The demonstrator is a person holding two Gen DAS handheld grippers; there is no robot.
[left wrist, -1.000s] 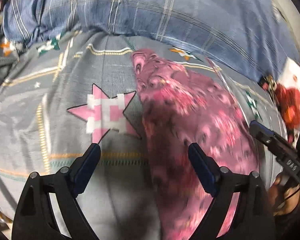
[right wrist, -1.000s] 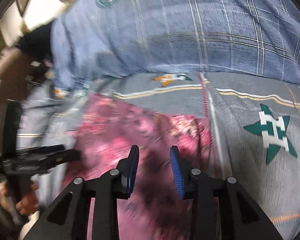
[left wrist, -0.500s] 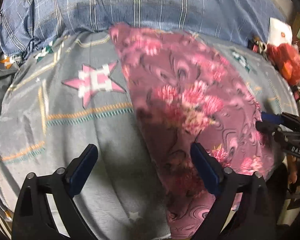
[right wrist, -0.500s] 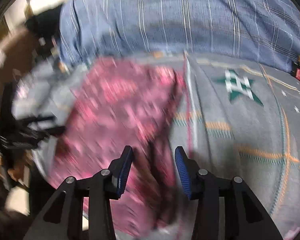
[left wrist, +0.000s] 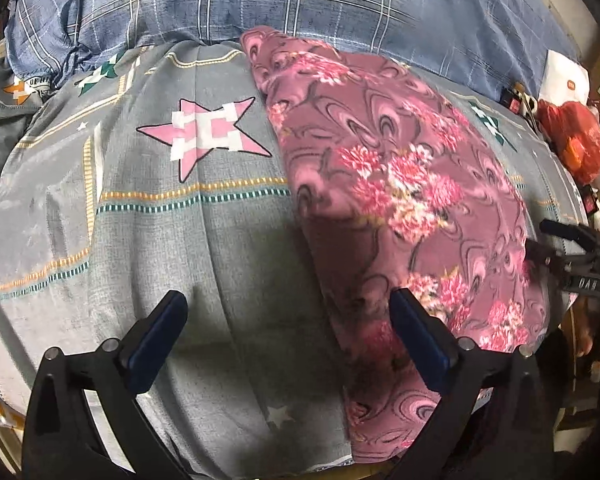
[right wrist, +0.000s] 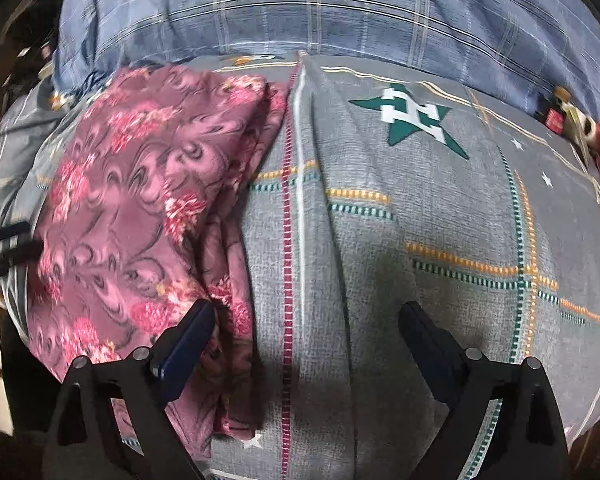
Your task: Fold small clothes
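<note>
A mauve garment with pink flowers (left wrist: pixel 400 184) lies flat on a grey bed cover, reaching from the blue pillow to the bed's near edge. In the right wrist view the garment (right wrist: pixel 140 200) lies left of centre with folds along its right side. My left gripper (left wrist: pixel 288 332) is open and empty above the cover, its right finger over the garment's near left edge. My right gripper (right wrist: pixel 306 336) is open and empty, its left finger over the garment's right edge. The right gripper also shows at the far right of the left wrist view (left wrist: pixel 572 252).
The grey cover (left wrist: pixel 180 240) has a pink star (left wrist: pixel 204 132) and a green star (right wrist: pixel 412 116). A blue plaid pillow (left wrist: pixel 260 4) lies along the back. A red plastic bag (left wrist: pixel 580 140) and small clutter sit at the far right edge.
The right gripper has opened wide and let the garment go. Both grippers have pulled back toward the near edge, and the garment now lies spread on the bed.
</note>
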